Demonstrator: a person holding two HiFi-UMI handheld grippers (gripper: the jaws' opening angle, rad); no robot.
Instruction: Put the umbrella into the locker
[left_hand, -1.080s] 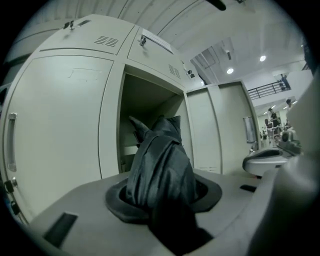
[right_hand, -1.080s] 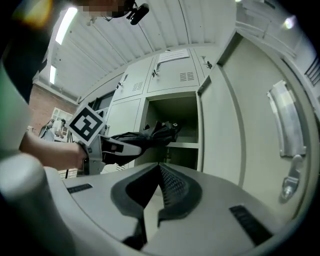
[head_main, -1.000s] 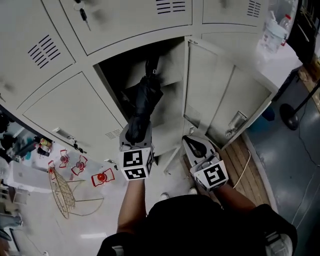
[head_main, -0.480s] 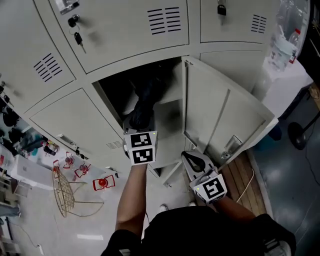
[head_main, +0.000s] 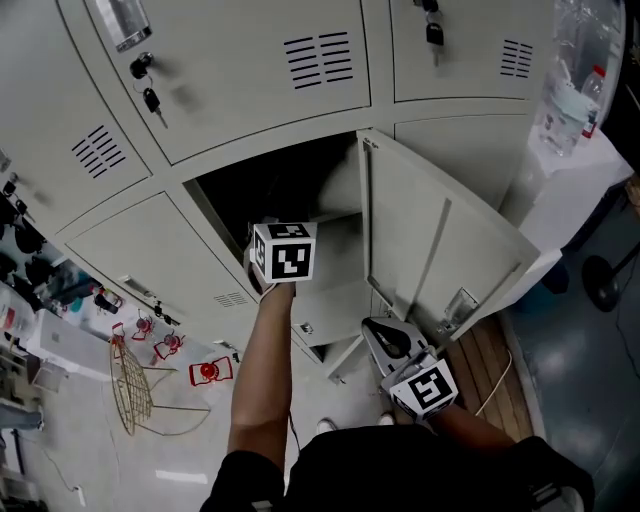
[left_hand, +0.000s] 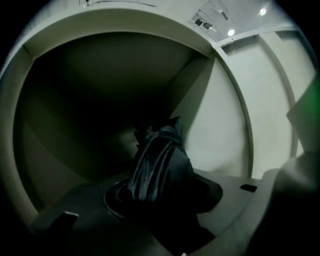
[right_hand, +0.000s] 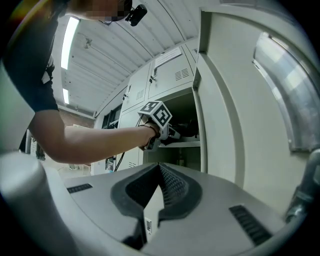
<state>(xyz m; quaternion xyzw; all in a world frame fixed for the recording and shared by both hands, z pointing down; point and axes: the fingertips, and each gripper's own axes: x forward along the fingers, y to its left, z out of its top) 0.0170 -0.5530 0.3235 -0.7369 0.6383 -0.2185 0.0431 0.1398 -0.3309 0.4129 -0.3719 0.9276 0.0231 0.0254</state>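
Umbrella (left_hand: 160, 167), black and folded, sits between the jaws of my left gripper (right_hand: 173, 132), which are clamped part-way closed on its fabric. I have it pushed inside the open locker (left_hand: 227, 125) compartment, its far end pointing into the dark back of the space. My right gripper (right_hand: 159, 170) hangs lower and outside, just beside the swung-out locker door (head_main: 430, 250), jaws pressed together with nothing between them. Keys (head_main: 150, 98) dangle from a closed door at upper left.
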